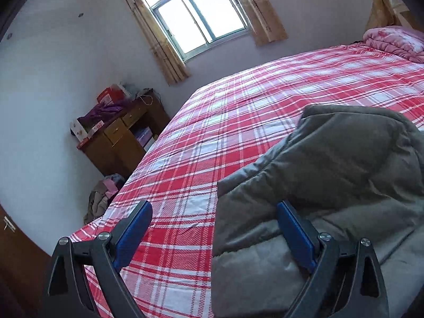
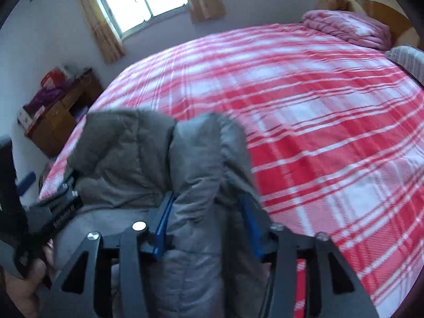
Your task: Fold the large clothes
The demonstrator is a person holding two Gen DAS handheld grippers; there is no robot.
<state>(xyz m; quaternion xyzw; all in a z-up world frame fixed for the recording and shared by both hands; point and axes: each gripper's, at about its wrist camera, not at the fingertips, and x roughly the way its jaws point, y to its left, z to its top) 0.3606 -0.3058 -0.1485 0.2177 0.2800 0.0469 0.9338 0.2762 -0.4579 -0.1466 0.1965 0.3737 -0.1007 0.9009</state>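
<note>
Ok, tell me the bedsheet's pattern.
The bedsheet is red-and-white plaid, sharpest in the left wrist view.

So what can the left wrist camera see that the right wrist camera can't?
Only the left wrist view shows the pile of clothes on the floor by the bed, and the left gripper wide open with nothing between its fingers. Only the right wrist view shows the right gripper closed on a fold of the grey jacket, plus the headboard and the striped pillow. Both show the jacket, the plaid bed, the window, the wooden desk and the pink quilt.
</note>
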